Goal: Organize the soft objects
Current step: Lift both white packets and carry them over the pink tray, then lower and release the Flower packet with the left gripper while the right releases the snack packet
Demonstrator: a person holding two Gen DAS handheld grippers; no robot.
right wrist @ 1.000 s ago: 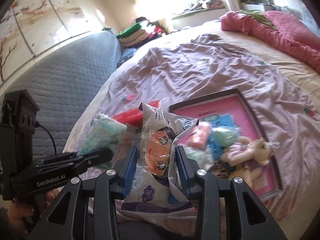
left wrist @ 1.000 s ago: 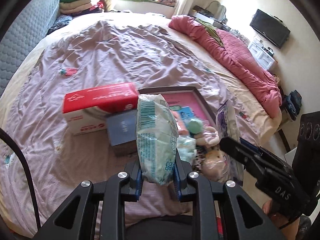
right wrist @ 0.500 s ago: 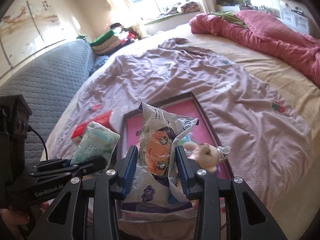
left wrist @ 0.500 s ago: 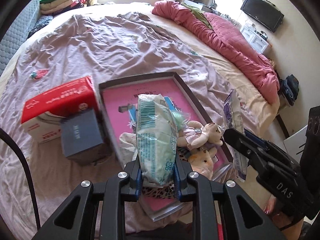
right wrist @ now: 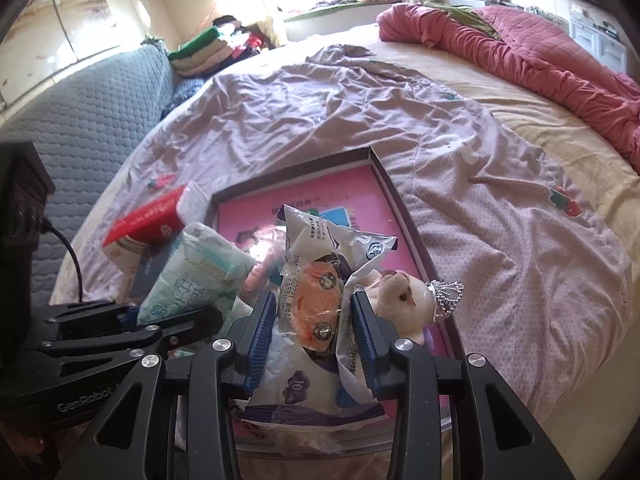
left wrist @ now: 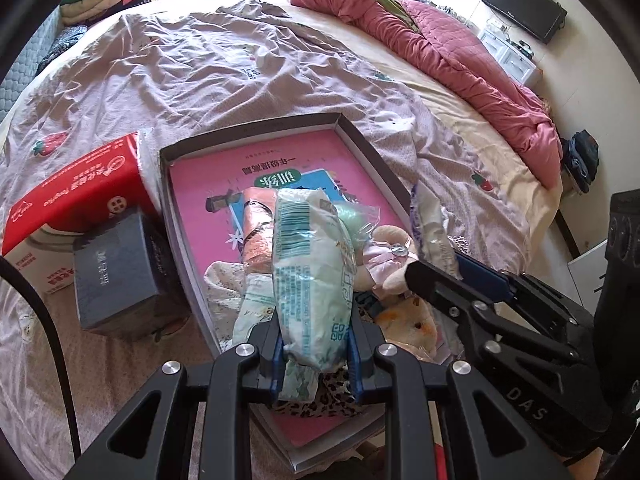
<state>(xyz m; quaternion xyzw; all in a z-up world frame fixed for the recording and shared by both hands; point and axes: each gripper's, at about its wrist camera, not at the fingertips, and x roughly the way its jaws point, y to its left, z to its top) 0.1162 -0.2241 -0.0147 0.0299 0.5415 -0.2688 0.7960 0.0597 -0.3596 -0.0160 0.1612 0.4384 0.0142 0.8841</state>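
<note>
My left gripper point(left wrist: 316, 354) is shut on a pale green tissue pack point(left wrist: 310, 276), held upright above the near end of a dark tray with a pink bottom point(left wrist: 256, 126). My right gripper point(right wrist: 314, 322) is shut on a white and purple plastic packet with an orange item inside point(right wrist: 320, 292), also above the tray point(right wrist: 294, 168). The tissue pack shows in the right wrist view point(right wrist: 200, 276), with the left gripper point(right wrist: 132, 324) at the left. The right gripper point(left wrist: 436, 276) holds the packet point(left wrist: 428, 224) in the left wrist view. Plush toys point(left wrist: 404, 312), a pink roll point(left wrist: 256, 232) and soft packs lie in the tray.
A red and white tissue box point(left wrist: 72, 204) and a dark blue box point(left wrist: 114, 272) sit left of the tray on the mauve bedsheet point(left wrist: 240, 60). A pink quilt point(left wrist: 460, 60) lies along the right. A blue headboard point(right wrist: 80, 108) is at the left, folded clothes point(right wrist: 200, 48) beyond.
Both grippers have moved forward and to the right over the tray with their packs still held. The tray now sits directly below them and the boxes have slid to the left of view.
</note>
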